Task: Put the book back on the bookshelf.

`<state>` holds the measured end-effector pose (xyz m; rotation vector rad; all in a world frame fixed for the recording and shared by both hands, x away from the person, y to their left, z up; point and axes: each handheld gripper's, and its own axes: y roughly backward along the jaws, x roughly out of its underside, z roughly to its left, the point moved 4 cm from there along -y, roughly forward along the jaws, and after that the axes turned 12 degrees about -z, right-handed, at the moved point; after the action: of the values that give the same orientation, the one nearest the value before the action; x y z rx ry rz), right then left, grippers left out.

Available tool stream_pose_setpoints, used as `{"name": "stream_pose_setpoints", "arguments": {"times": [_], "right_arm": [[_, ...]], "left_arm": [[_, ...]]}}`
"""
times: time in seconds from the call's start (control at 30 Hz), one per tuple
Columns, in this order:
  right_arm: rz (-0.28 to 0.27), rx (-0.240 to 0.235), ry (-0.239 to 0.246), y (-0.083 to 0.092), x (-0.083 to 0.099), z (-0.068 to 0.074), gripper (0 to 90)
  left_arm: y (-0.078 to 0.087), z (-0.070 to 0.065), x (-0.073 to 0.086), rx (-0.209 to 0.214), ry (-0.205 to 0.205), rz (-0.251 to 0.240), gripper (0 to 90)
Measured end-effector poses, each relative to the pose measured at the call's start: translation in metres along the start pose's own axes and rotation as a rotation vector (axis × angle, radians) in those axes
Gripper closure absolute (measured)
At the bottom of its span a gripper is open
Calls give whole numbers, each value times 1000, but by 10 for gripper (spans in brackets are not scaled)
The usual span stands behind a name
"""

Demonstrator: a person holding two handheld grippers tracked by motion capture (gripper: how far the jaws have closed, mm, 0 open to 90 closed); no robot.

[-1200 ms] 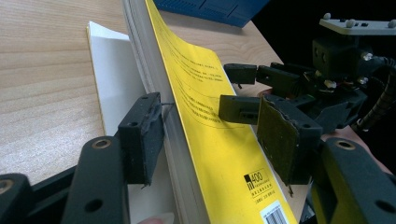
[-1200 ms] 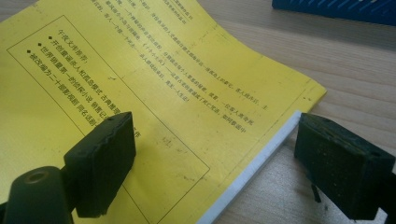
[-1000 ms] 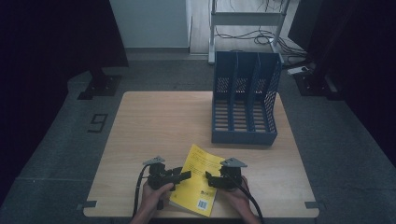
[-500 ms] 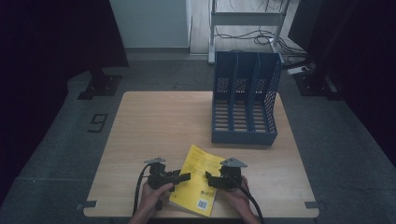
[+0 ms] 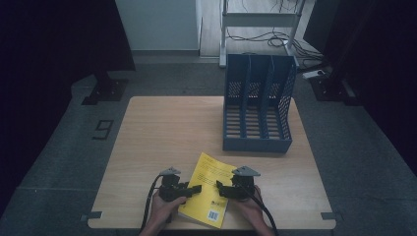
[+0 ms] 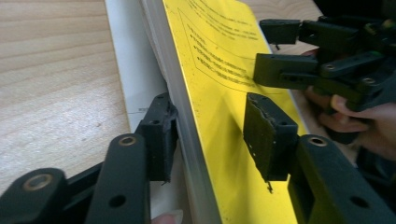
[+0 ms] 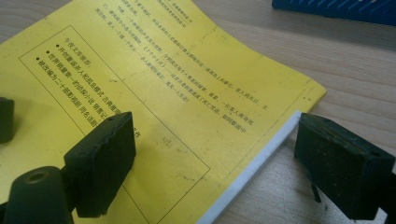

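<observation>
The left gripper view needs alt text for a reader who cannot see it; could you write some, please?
The left gripper straddles the edge of a yellow book on a wooden table; its jaws have just been closing, one beneath the pages, one above the cover. Beyond, the right gripper hovers over the cover.

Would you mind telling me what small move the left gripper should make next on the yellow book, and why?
Probably close further. The left gripper straddles the yellow book at its edge; its jaws have just been closing, yet a gap shows at the upper finger, so there is no firm grip.
</observation>
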<state>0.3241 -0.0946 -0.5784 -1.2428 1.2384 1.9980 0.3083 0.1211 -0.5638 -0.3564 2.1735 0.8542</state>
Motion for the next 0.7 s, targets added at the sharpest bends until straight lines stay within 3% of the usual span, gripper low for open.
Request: {"name": "stream_pose_setpoints", "arguments": {"times": [0.2,0.5,0.7], "right_arm": [[0,0,0,0,0,0,123],[0,0,-1,0,0,0,123],[0,-1,-1,0,0,0,123]], "left_arm": [[0,-2,0,-9,-24,-12,567],[-5,-3,0,-7,-28,-9,536],[-3,-5,-1,0,-28,-32,592]]}}
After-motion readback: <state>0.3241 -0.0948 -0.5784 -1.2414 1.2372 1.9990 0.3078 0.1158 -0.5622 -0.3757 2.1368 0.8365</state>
